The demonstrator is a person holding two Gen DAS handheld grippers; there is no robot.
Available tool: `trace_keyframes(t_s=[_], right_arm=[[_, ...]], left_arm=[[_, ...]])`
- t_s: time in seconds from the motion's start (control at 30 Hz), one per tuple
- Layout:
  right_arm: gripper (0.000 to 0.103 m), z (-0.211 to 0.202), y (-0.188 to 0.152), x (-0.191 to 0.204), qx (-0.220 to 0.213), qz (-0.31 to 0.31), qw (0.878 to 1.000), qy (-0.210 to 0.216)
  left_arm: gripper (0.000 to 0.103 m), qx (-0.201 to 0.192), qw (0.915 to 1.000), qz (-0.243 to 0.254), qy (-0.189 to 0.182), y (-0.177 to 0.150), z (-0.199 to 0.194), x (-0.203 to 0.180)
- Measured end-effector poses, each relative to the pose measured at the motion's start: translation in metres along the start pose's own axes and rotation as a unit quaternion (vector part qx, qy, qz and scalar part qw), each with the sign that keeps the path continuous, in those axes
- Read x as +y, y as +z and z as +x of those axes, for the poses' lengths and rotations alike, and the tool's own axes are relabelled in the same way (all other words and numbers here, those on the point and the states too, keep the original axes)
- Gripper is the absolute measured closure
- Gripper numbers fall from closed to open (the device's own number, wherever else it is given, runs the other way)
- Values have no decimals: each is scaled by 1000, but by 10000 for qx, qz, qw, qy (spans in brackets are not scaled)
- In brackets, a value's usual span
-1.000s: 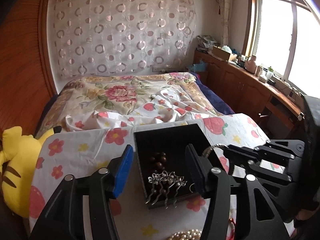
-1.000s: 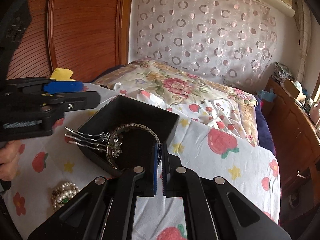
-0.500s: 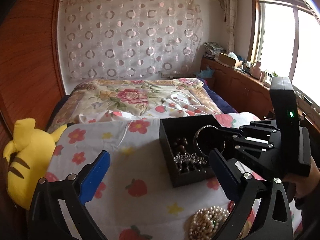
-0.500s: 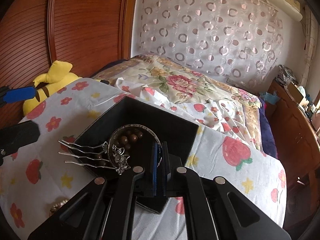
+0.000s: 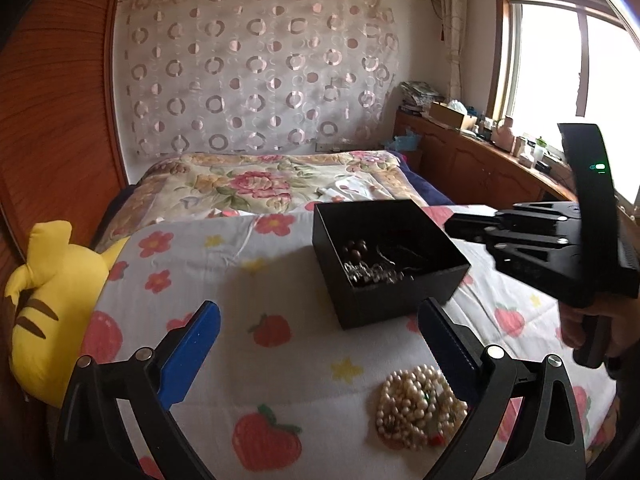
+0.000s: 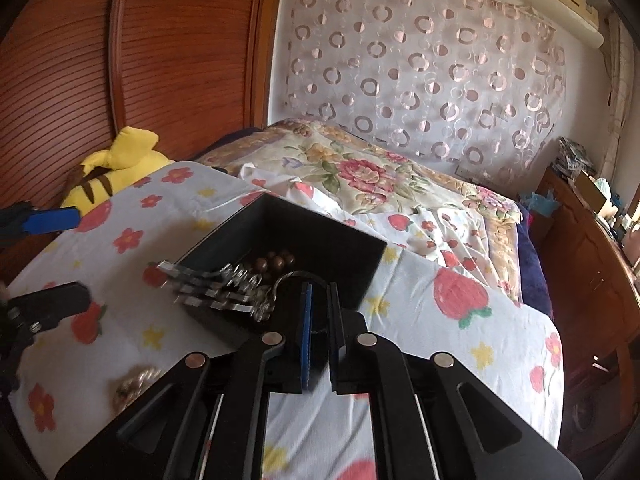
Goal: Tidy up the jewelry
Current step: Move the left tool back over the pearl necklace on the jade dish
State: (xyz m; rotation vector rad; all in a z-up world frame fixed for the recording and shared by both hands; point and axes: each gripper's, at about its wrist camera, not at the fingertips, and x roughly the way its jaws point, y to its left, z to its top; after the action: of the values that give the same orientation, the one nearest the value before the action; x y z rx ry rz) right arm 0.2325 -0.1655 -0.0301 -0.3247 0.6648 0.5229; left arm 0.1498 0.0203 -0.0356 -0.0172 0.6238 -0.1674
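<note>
Just near-right of the open left hand-held gripper (image 5: 320, 344) lies the pearl necklace (image 5: 420, 408); right hand-held gripper (image 6: 319, 300), slightly parted, empty, hangs over the black box (image 5: 400, 300).

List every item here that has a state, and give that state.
left gripper: open, empty
right gripper: slightly parted over the box; bangle grip unclear
black box: lidless, holding jewelry
silver hair comb: prongs overhanging the box edge
brown beads: inside box
pearl strand: coiled on the cloth, outside box
</note>
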Motion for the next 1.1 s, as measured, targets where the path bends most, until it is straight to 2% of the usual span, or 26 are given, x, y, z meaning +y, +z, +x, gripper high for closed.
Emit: trace_keyframes(t_s=[0.27,0.5,0.67,0.8,0.97,1.1], right_arm=[[95,-43,-41,14,-33,-110,9994,338],[95,-53,-77,32,176,-119,9978,625],[95,-50,-90,47,325,-148,9964,768],[95,-50,-99,57,359,-251,9963,734],[94,-45,-105,44,470,-142,9972,567],[94,-31,-107,30,733,-17,9963,447]], left_arm=[[8,111,9997,132,-200,-24,-13,-8],[8,235,9990,188,-322,-46,-24,-14],[8,331,9987,111,-362,-57,-30,-13],[8,419,9985,122,-343,-67,-33,-12],[8,533,9980,128,-320,-74,-30,-12],[8,567,9978,106,-330,-75,-28,-12]])
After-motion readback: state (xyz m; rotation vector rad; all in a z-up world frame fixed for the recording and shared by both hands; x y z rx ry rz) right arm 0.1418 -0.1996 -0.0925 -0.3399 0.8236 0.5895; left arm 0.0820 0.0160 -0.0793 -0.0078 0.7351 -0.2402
